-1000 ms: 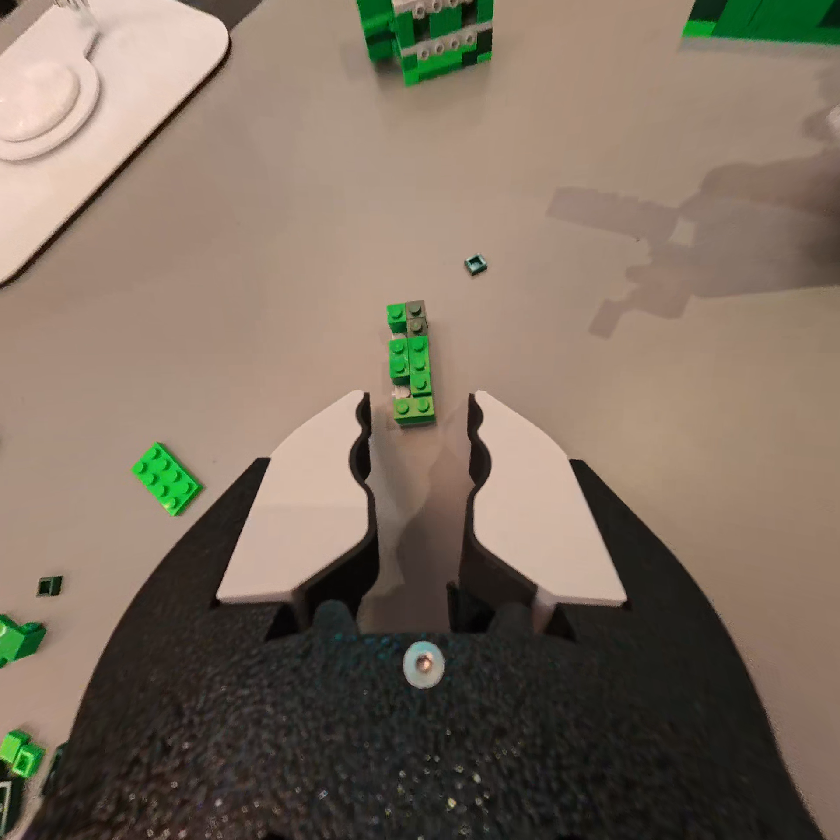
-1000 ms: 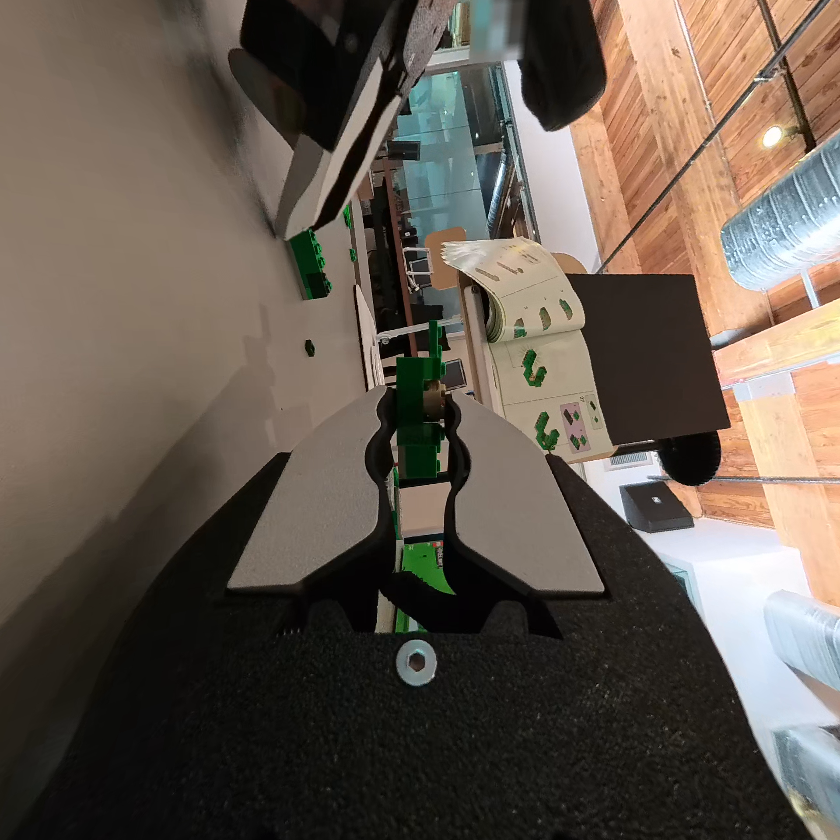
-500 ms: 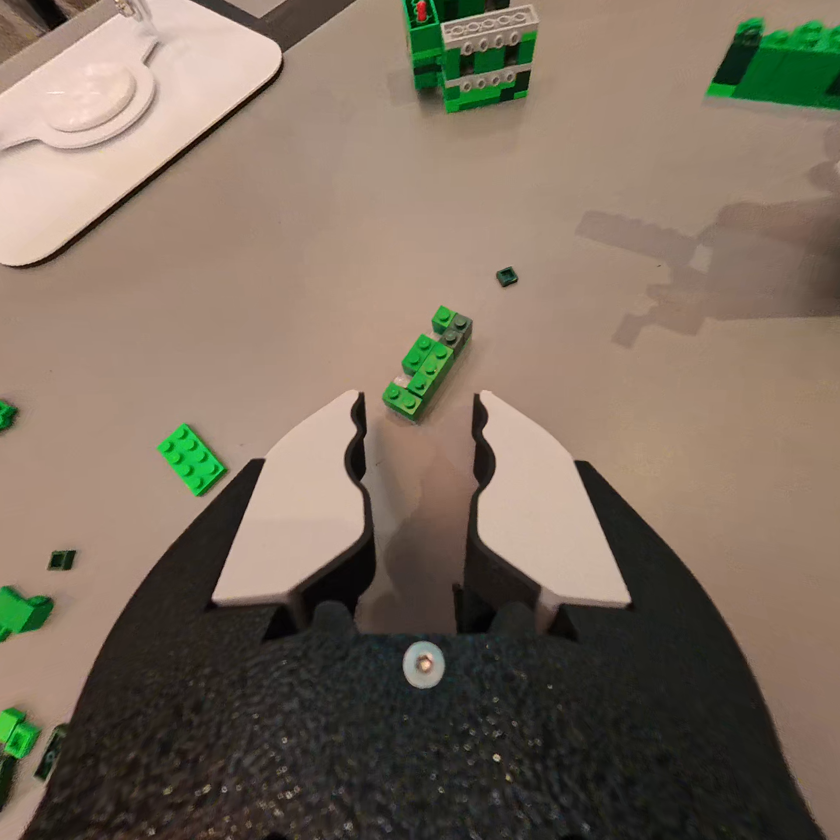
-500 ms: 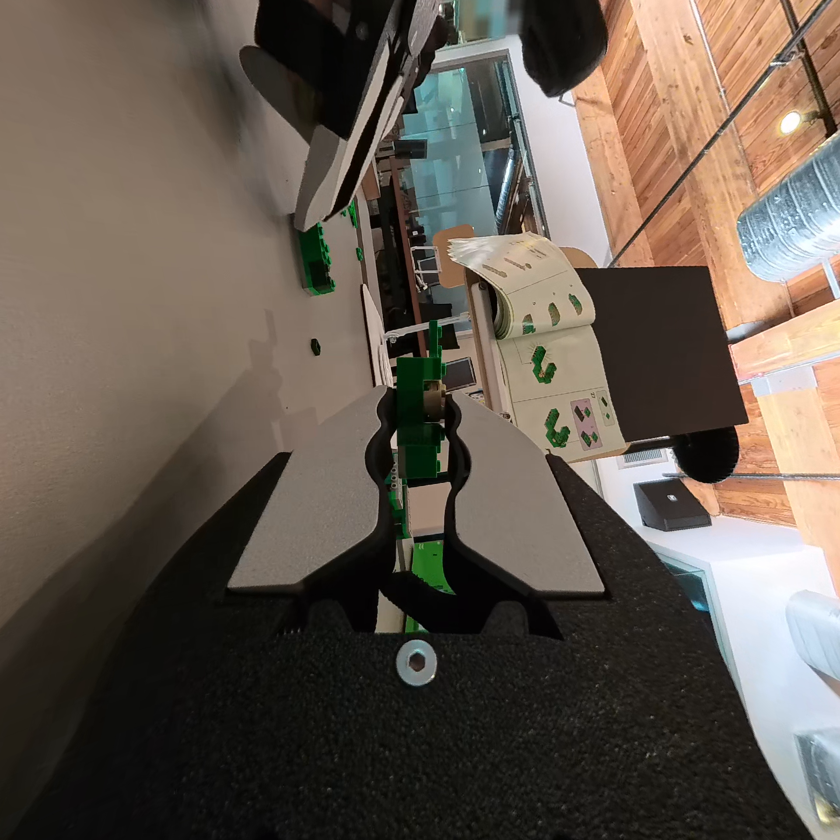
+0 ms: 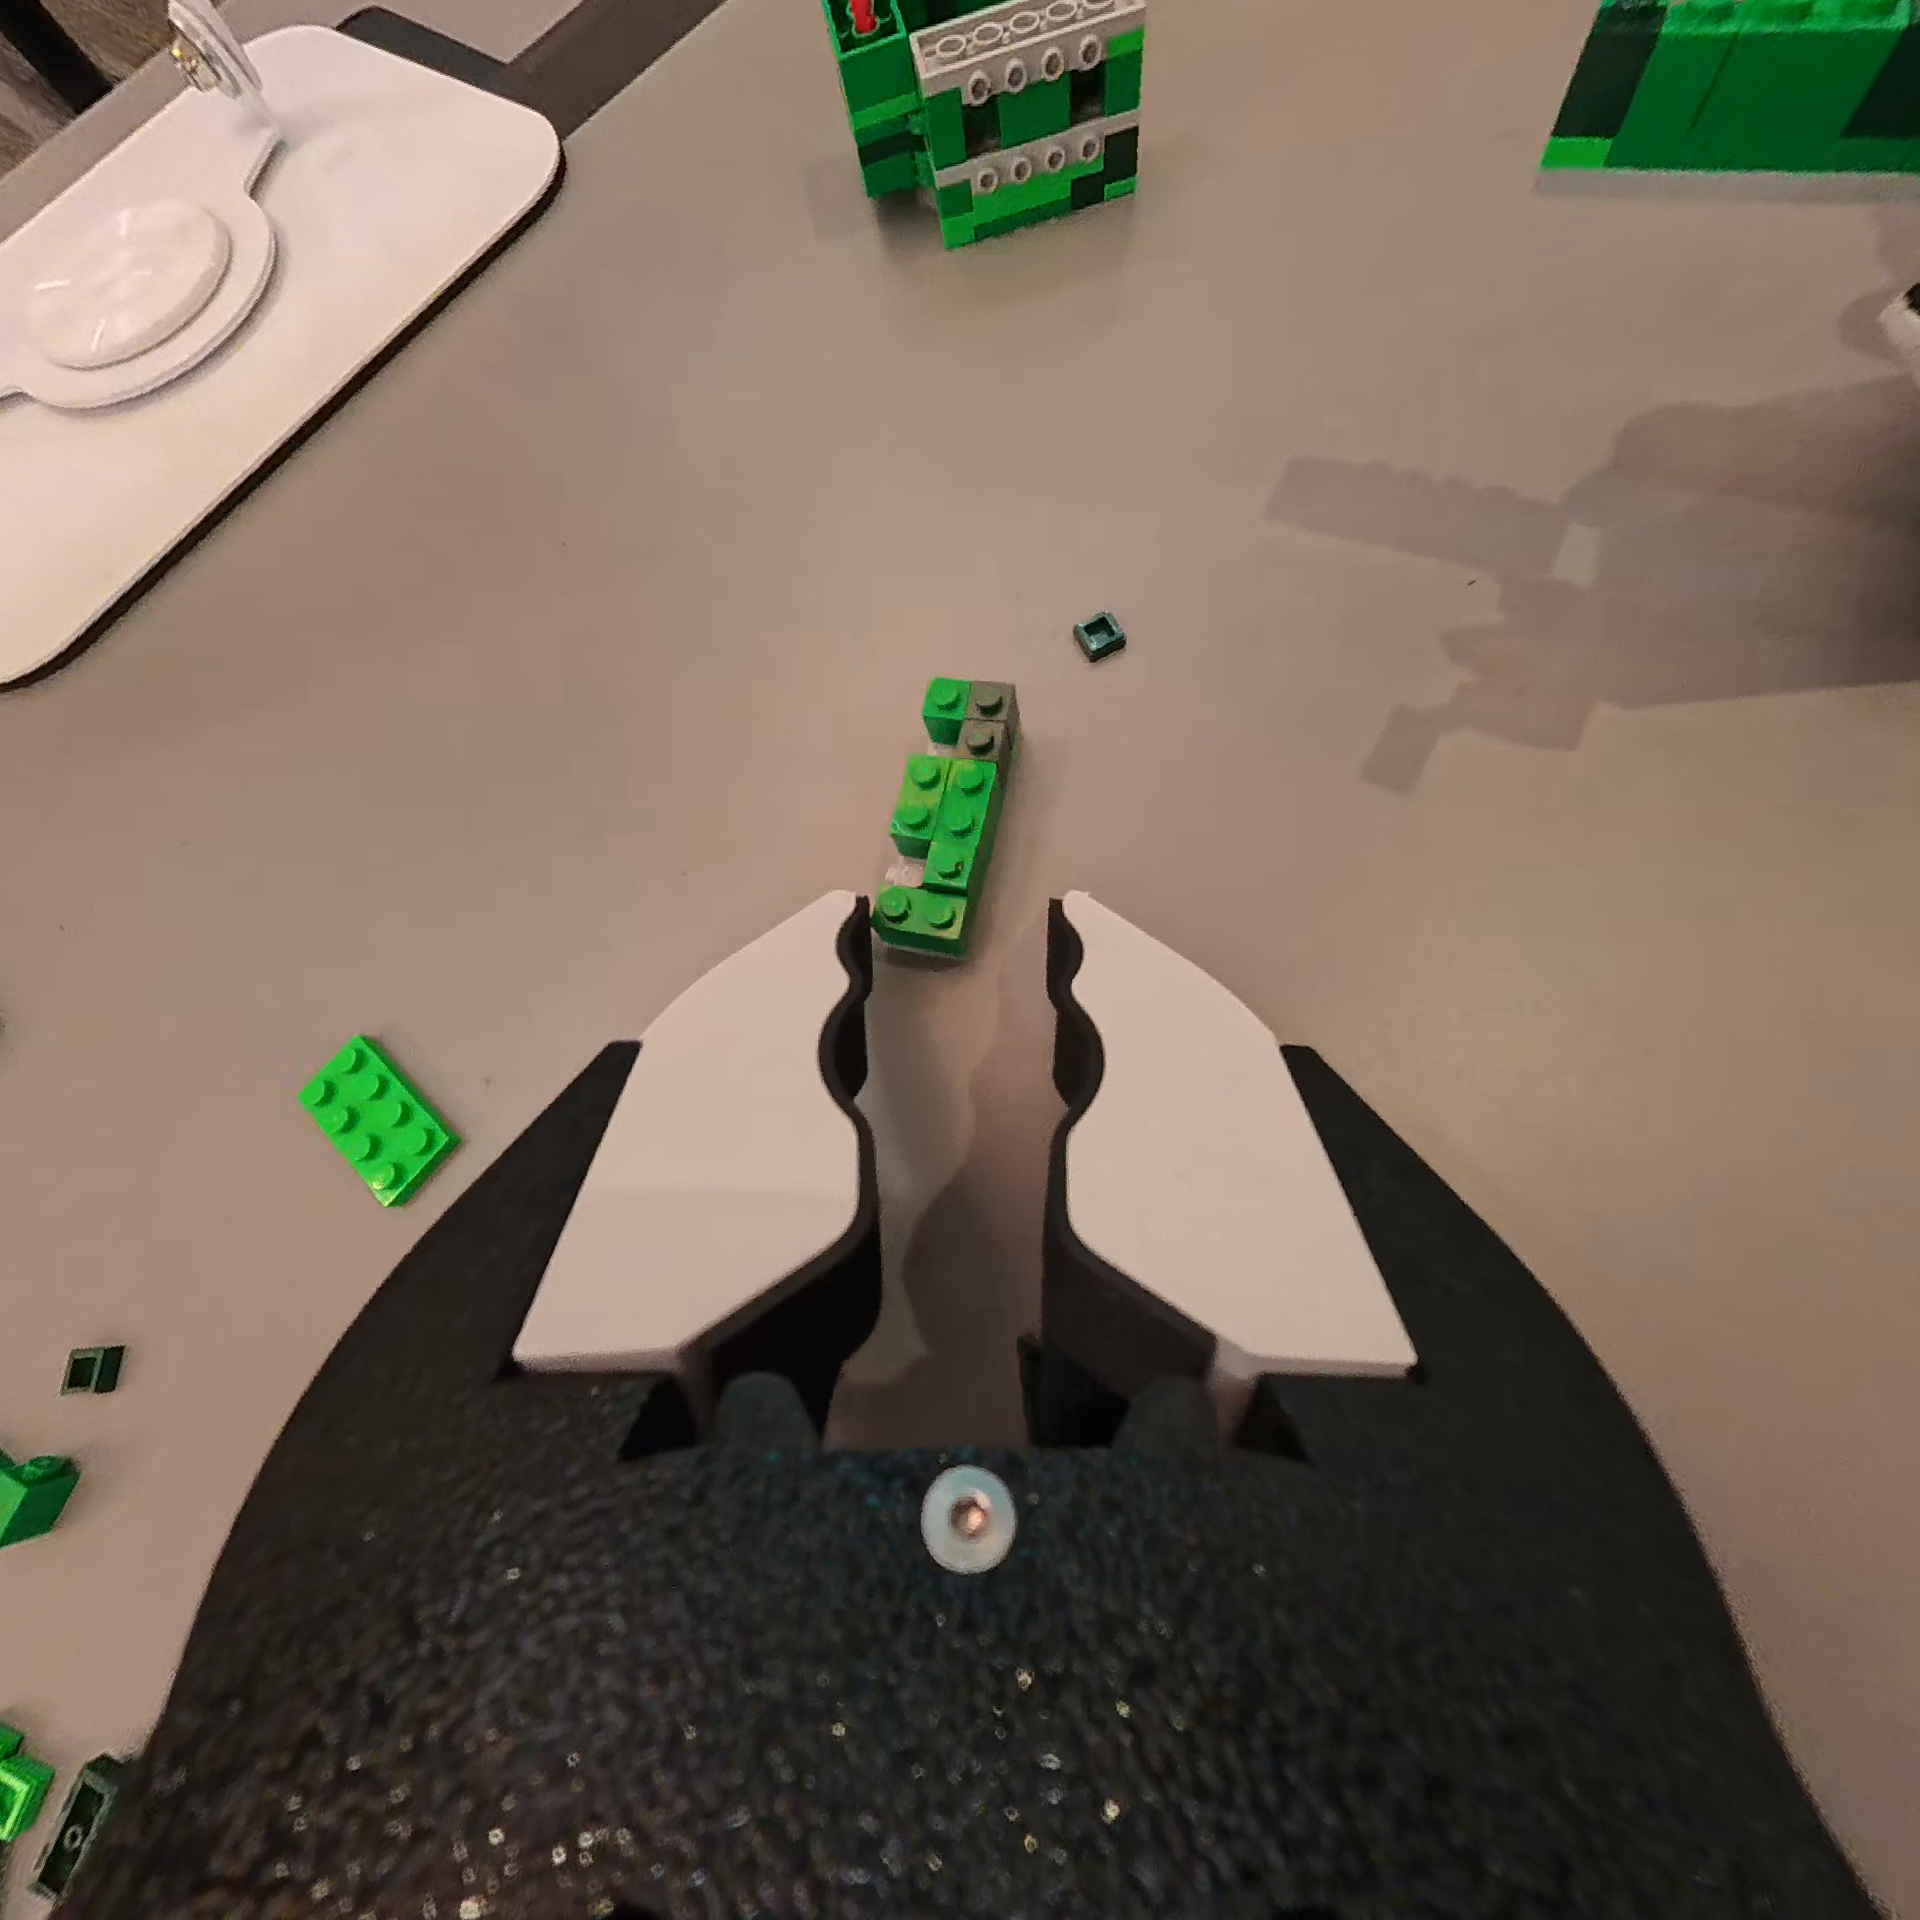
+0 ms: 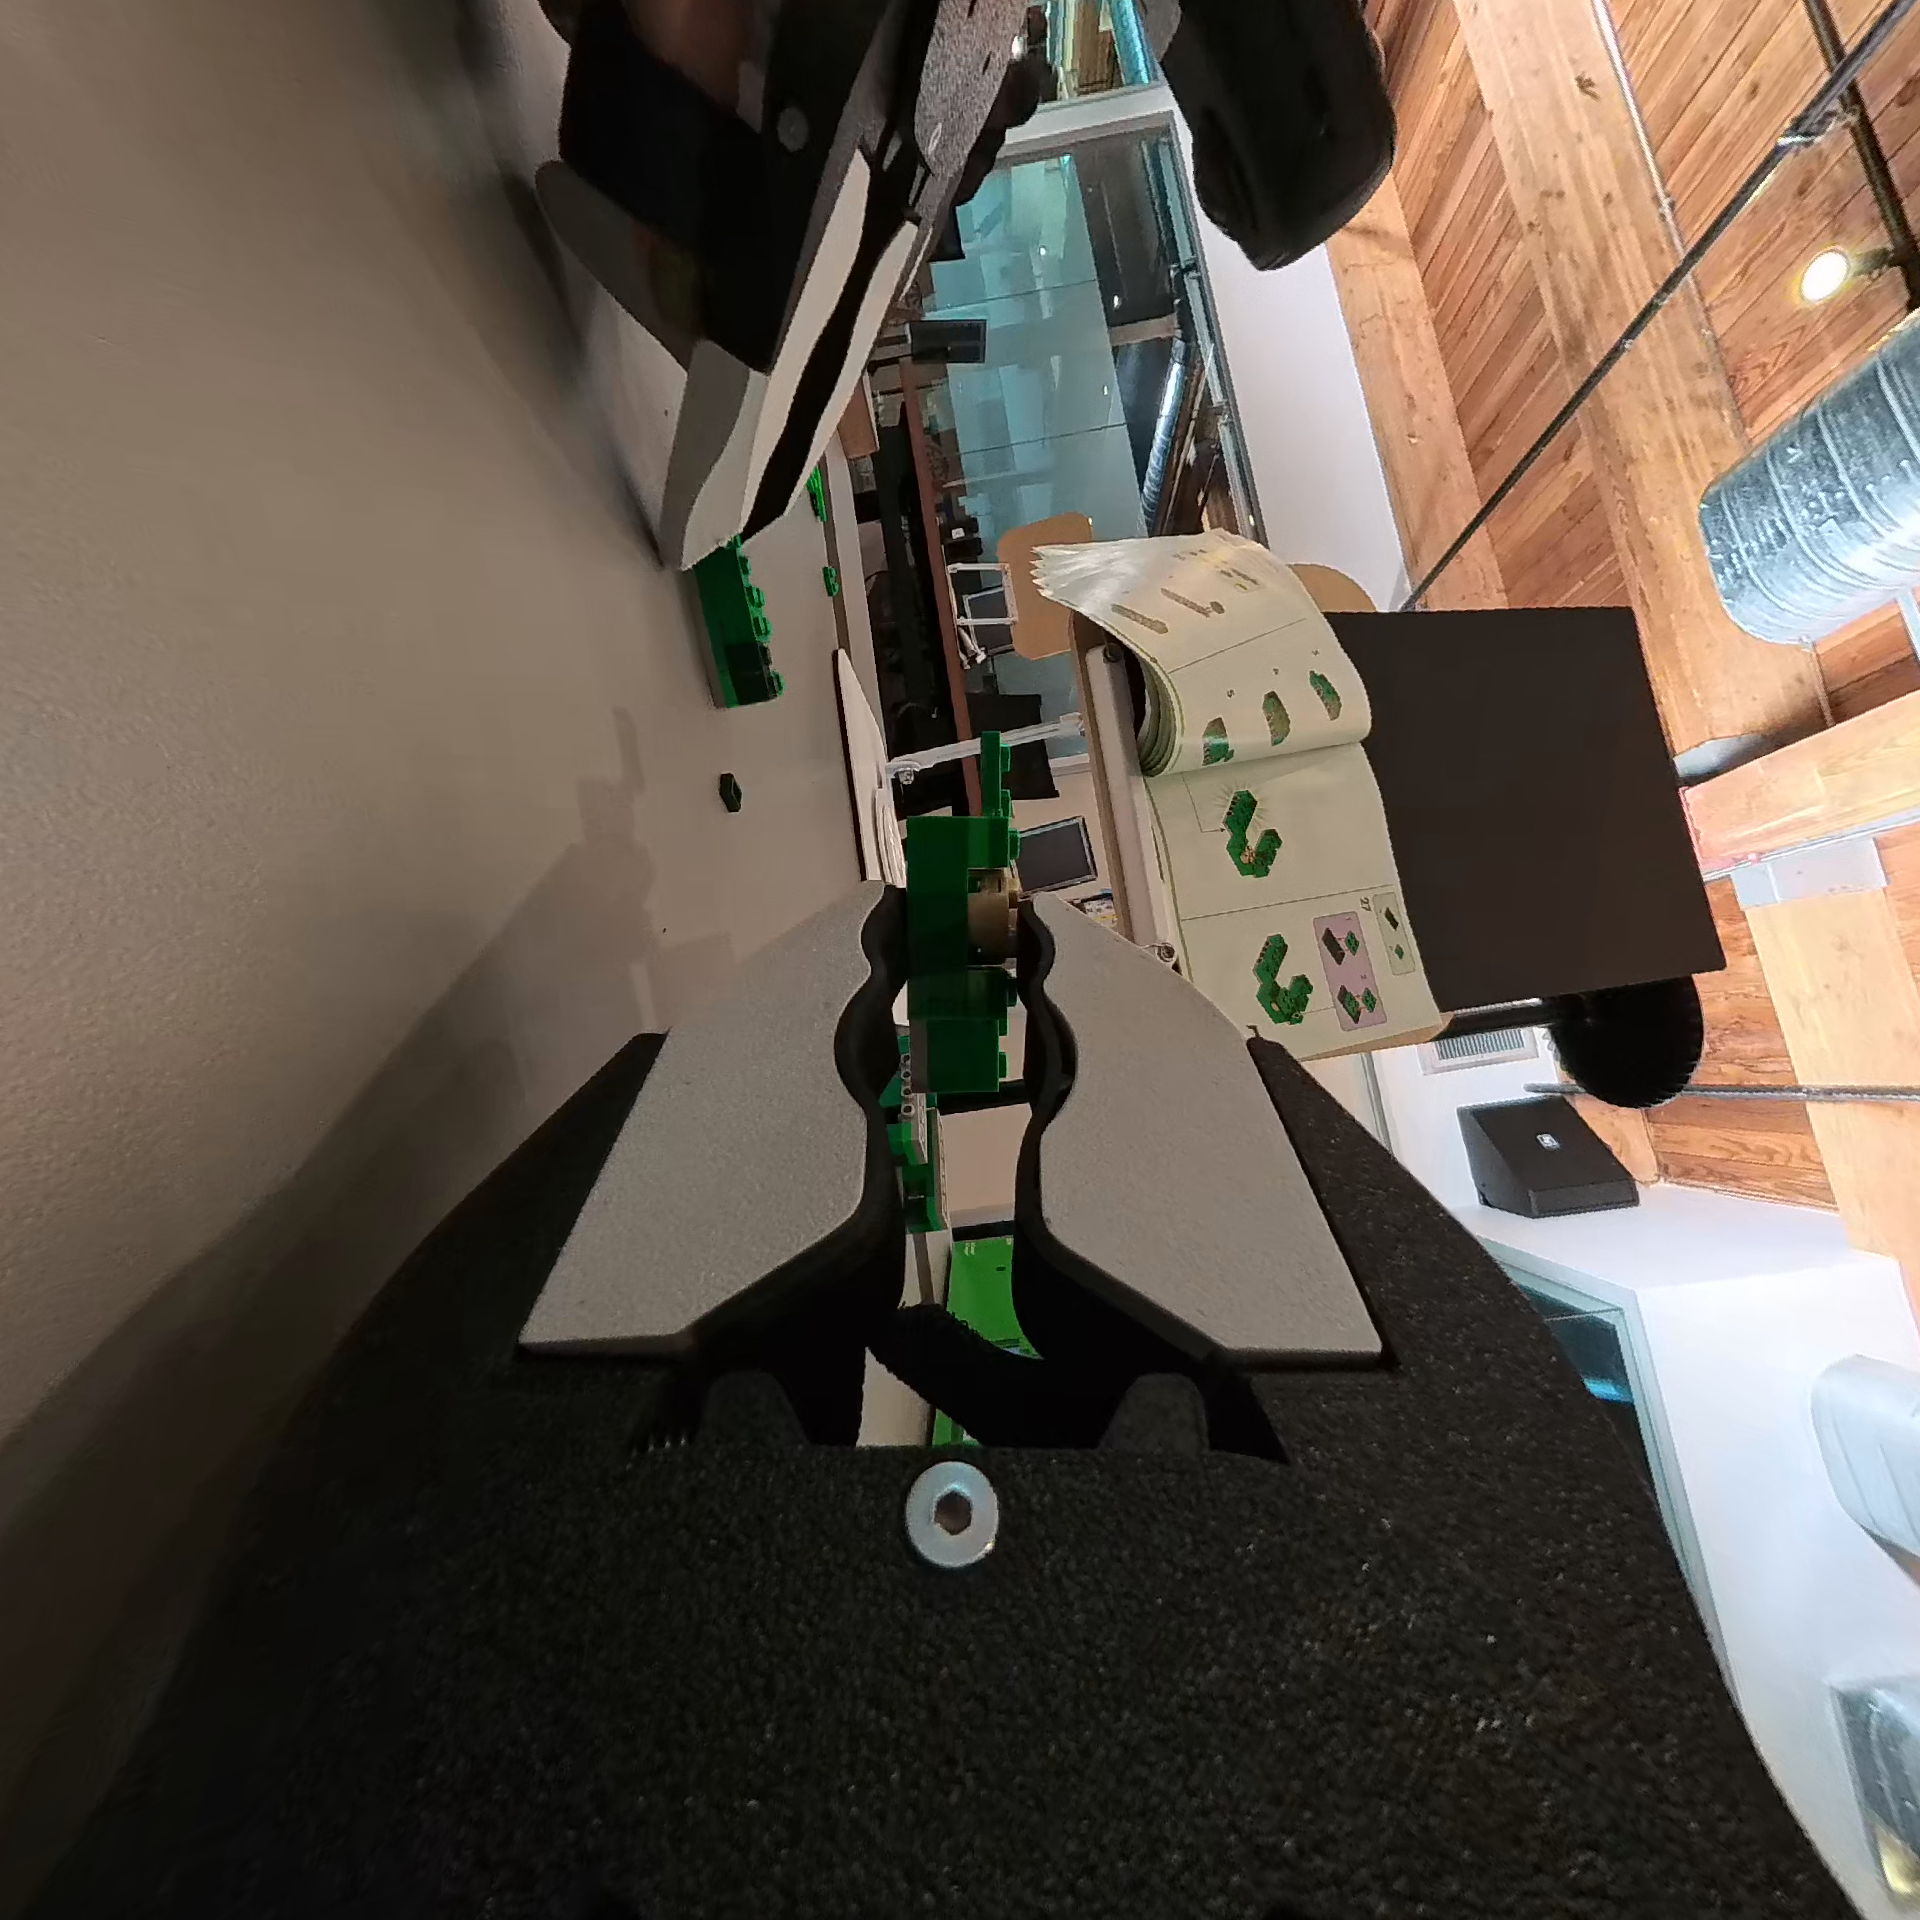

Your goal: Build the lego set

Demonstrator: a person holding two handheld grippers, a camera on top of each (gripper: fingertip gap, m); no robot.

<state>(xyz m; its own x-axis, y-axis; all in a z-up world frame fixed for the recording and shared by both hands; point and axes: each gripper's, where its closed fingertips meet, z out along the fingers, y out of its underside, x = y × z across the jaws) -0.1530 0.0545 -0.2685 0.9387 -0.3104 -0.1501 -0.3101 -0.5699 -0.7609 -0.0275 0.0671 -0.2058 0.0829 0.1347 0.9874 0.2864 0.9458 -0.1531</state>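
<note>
Grey table, small green brick strip, flat green plate, white mat, green builds

Left gripper hangs low over the grey table, jaws apart, and the small green strip sits right at its fingertips, its near end just inside the left finger. Bare table runs wide on the right. On the left, a flat green plate lies near, loose bricks crowd the edge, and the white pad fills the far corner. Beyond the strip, a tiny dark piece dots the path, then the green tower and green block wall off the far side. Right gripper is clamped on a green build, well off the table.
</note>
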